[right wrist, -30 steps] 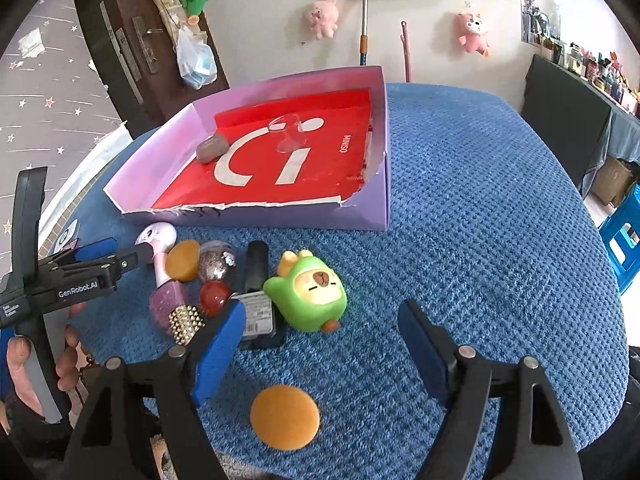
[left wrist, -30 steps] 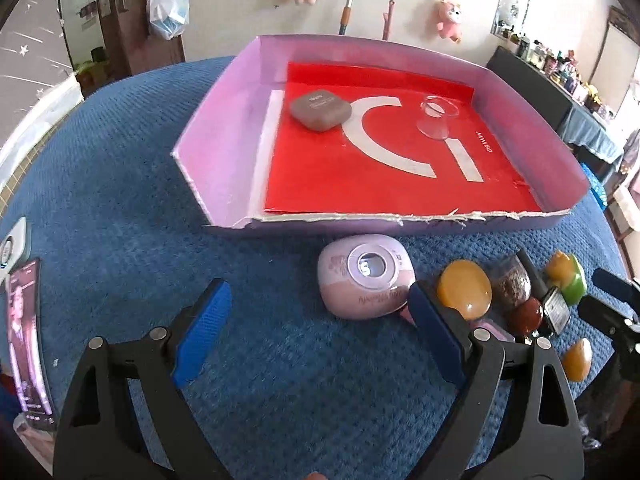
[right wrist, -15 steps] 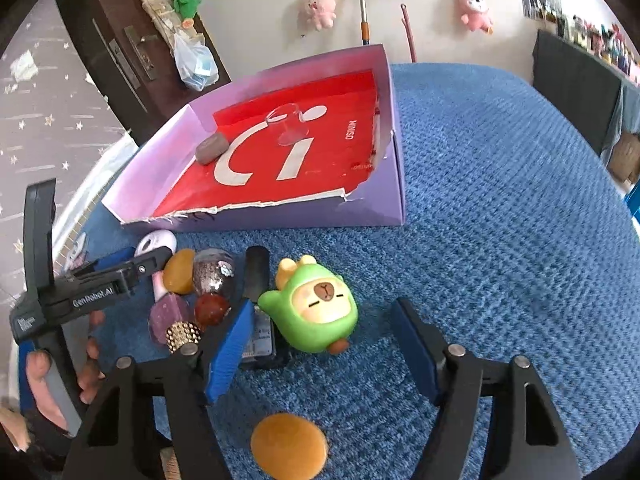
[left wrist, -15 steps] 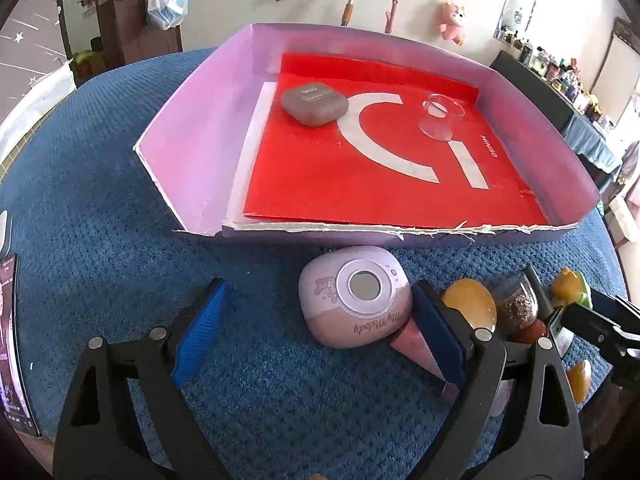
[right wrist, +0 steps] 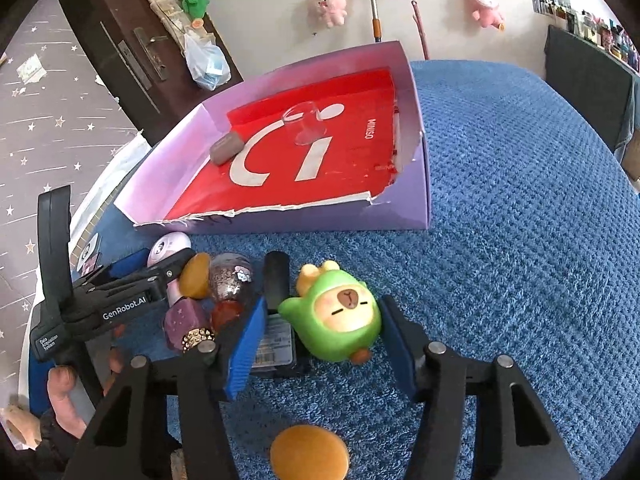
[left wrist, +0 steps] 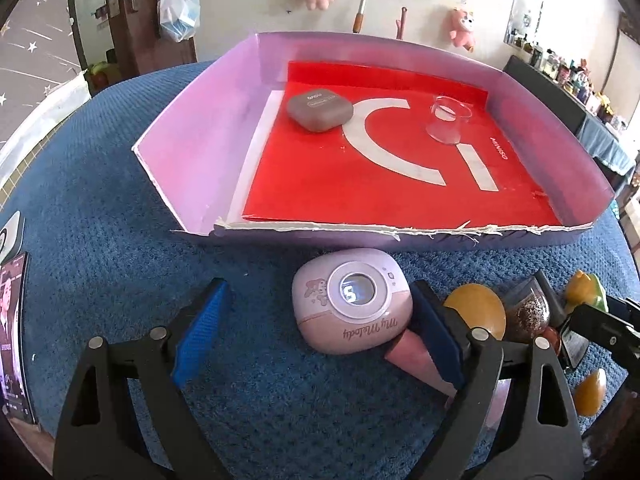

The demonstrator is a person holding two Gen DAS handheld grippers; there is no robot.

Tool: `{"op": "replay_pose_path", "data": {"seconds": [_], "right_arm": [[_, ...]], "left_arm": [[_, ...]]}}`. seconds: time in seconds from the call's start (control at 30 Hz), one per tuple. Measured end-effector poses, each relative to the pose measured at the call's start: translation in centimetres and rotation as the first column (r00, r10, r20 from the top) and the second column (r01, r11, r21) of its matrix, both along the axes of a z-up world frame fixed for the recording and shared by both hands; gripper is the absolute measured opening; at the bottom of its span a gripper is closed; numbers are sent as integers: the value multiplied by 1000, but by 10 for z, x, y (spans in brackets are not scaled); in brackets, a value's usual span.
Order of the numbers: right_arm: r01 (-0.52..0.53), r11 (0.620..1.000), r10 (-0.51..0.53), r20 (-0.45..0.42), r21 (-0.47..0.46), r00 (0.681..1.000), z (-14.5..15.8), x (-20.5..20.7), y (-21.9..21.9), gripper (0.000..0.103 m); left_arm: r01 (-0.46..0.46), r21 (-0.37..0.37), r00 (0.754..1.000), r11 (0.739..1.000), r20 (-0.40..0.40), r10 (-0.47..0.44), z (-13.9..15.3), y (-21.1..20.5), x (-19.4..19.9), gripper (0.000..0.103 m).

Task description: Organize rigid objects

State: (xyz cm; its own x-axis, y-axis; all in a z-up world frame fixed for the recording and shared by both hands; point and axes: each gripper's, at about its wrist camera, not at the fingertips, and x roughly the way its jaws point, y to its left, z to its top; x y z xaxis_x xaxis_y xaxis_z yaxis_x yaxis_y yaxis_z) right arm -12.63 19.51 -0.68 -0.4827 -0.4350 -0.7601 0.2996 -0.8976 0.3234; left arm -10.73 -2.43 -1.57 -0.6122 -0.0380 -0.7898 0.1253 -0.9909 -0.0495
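The purple-walled cardboard tray (left wrist: pixel 192 168) with the red liner served as the landmark. Inside it lay a brown earbud case (left wrist: pixel 320 112) toward its far left corner and a clear plastic cup (left wrist: pixel 448 120) toward its far right. All remaining items lay on the blue textured cloth (right wrist: pixel 520 200) in front of the tray's torn near wall.

The right gripper (right wrist: pixel 320 340) straddled the green capybara figure (right wrist: pixel 340 316), which lay tilted in front of the tray's near wall. Its jaws were closing; both blue pads stood just beside the figure's flanks, and firm contact could not be confirmed. The left gripper (left wrist: pixel 316 336) straddled the pink My Melody earbud case (left wrist: pixel 352 300), which lay just in front of the tray's near wall. Its jaws were closing too: the right pad was at the case's edge, the left pad well clear, so nothing was gripped yet.

Recommended procedure, as judged:
1. Centre each item between the pads before closing fully; the left gripper probably needed shifting toward the case.
2. Grip the rounded figure at its widest girth, since a curved body may squirt out.
3. Keep the pads clear of the black rectangular item (right wrist: pixel 276 320), the glitter bottle (right wrist: pixel 230 276) and the amber oval (left wrist: pixel 476 312) alongside.
4. Lift clear over the tray's near wall and set down on bare liner.
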Motion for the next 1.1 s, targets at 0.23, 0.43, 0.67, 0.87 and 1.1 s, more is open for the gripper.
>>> {"op": "replay_pose_path", "data": {"seconds": [0.23, 0.43, 0.67, 0.87, 1.1], "right_arm": [[16, 1000, -16, 13, -24, 1000, 0, 0, 7, 52], [10, 1000, -10, -4, 3, 1000, 3, 3, 3, 52], [7, 1000, -8, -28, -11, 1000, 12, 5, 3, 52], [-24, 999, 22, -51, -39, 998, 24, 9, -4, 52], [-56, 997, 51, -82, -56, 995, 37, 10, -17, 52]], "left_arm": [[40, 31, 999, 999, -21, -40, 5, 4, 5, 54], [51, 63, 998, 997, -24, -49, 7, -1, 9, 53], [64, 66, 997, 996, -36, -62, 13, -1, 17, 53], [85, 64, 995, 994, -64, -81, 27, 2, 25, 53], [115, 66, 989, 991, -99, -108, 43, 7, 31, 53]]}}
